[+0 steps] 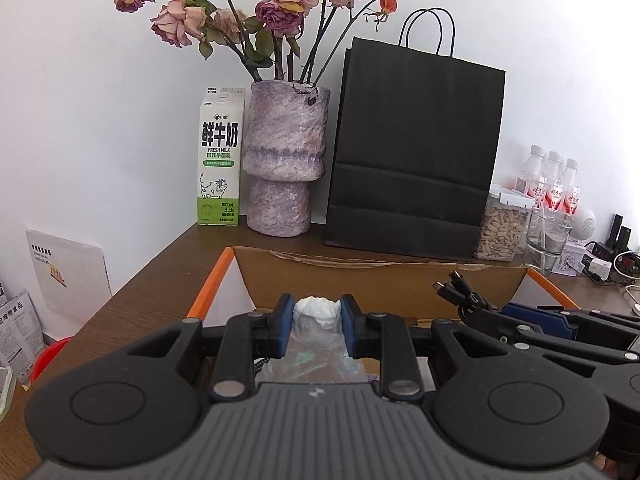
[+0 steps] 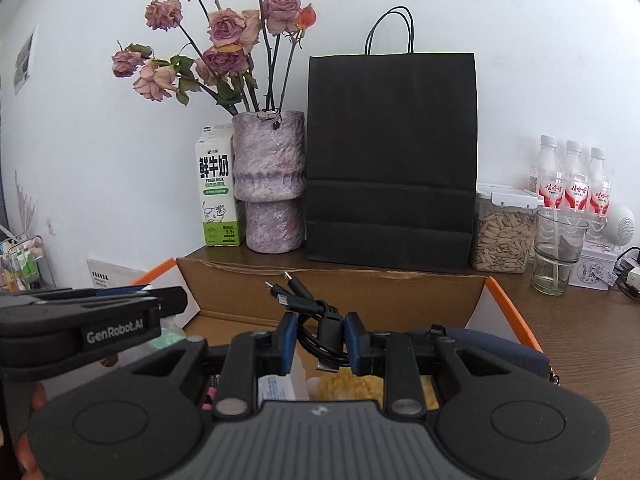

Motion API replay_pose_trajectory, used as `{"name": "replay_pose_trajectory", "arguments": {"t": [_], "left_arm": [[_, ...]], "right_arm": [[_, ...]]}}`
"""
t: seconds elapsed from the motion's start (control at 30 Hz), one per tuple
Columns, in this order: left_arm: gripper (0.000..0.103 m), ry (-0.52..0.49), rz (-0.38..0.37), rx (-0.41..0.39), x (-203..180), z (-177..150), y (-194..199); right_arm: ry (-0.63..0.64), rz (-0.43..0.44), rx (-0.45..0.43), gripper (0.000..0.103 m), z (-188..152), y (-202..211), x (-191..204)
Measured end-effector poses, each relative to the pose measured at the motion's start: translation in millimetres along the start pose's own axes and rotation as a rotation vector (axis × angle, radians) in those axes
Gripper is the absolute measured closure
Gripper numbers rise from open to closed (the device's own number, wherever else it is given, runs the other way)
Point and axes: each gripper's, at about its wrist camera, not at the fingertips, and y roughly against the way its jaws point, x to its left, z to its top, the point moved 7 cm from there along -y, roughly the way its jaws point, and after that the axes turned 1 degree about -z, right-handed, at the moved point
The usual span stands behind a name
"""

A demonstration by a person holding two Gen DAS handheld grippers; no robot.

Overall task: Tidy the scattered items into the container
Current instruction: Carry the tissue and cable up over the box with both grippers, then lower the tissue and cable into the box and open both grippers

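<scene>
My left gripper is shut on a clear plastic bag with white stuff inside and holds it over the open cardboard box with orange edges. My right gripper is shut on a bundle of black cables, whose plugs stick up above the jaws, also over the box. The left wrist view shows the right gripper with the cable bundle at the right edge. In the right wrist view the left gripper's body sits at the left. Under the right gripper lie a yellow item and a dark blue pouch.
On the brown table behind the box stand a milk carton, a purple vase with dried roses, a black paper bag, a jar of seeds, a glass and water bottles. Chargers and cords lie far right.
</scene>
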Motion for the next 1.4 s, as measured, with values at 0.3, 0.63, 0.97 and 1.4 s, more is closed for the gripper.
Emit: {"name": "replay_pose_trajectory", "arguments": {"t": [0.3, 0.63, 0.97, 1.4], "left_arm": [[0.076, -0.027, 0.023, -0.025, -1.3, 1.5, 5.0], [0.0, -0.022, 0.094, -0.22, 5.6, 10.8, 38.3], [0.0, -0.064, 0.119, -0.239, 3.8, 8.9, 45.8], [0.0, -0.039, 0.132, -0.255, 14.5, -4.8, 66.2]], "right_arm": [[0.014, 0.001, 0.0, 0.077, -3.3, 5.2, 3.6], [-0.023, 0.01, -0.07, 0.009, -5.0, 19.5, 0.2], [-0.006, -0.024, -0.105, 0.009, -5.0, 25.8, 1.7], [0.065, -0.075, -0.15, 0.001, -18.0, 53.2, 4.5]]}}
